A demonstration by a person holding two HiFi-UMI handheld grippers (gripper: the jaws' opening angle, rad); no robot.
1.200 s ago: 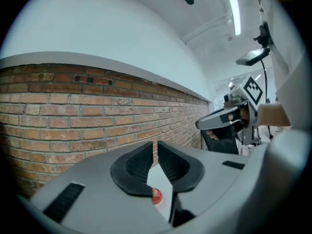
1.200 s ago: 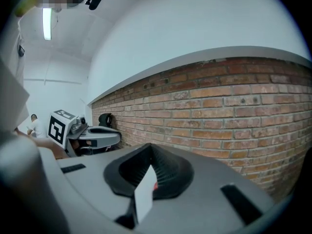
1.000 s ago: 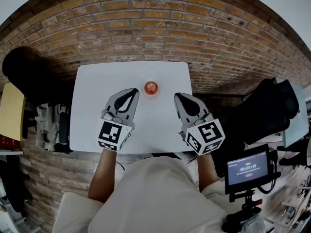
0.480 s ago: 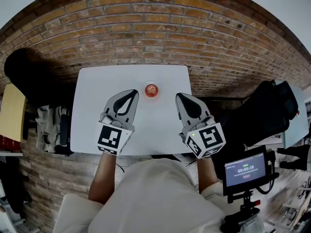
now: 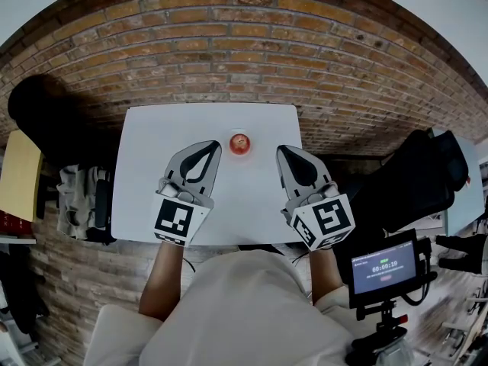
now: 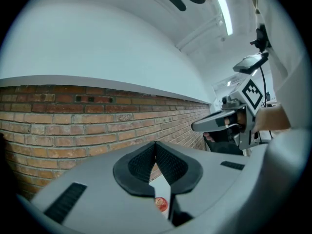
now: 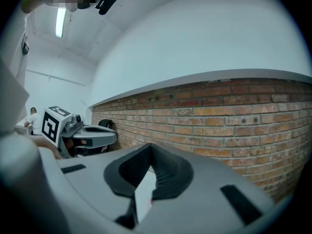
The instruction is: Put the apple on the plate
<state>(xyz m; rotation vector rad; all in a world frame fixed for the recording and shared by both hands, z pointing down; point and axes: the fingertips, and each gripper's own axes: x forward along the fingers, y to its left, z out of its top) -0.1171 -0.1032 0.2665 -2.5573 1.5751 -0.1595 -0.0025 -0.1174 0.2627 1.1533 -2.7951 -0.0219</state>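
Left gripper [image 5: 213, 148]: jaws closed tip to tip, nothing between them. Right gripper [image 5: 282, 151]: likewise closed and empty. Both are held level over the near half of the white table [image 5: 152, 143]. The apple [image 5: 239, 143] sits at the far middle, beyond and between the two tips, apparently on a small pale plate [image 5: 230, 138] whose rim is hard to make out. Judgement: placement looks complete. Any withdrawal should run straight toward the near edge, clear of the plate.
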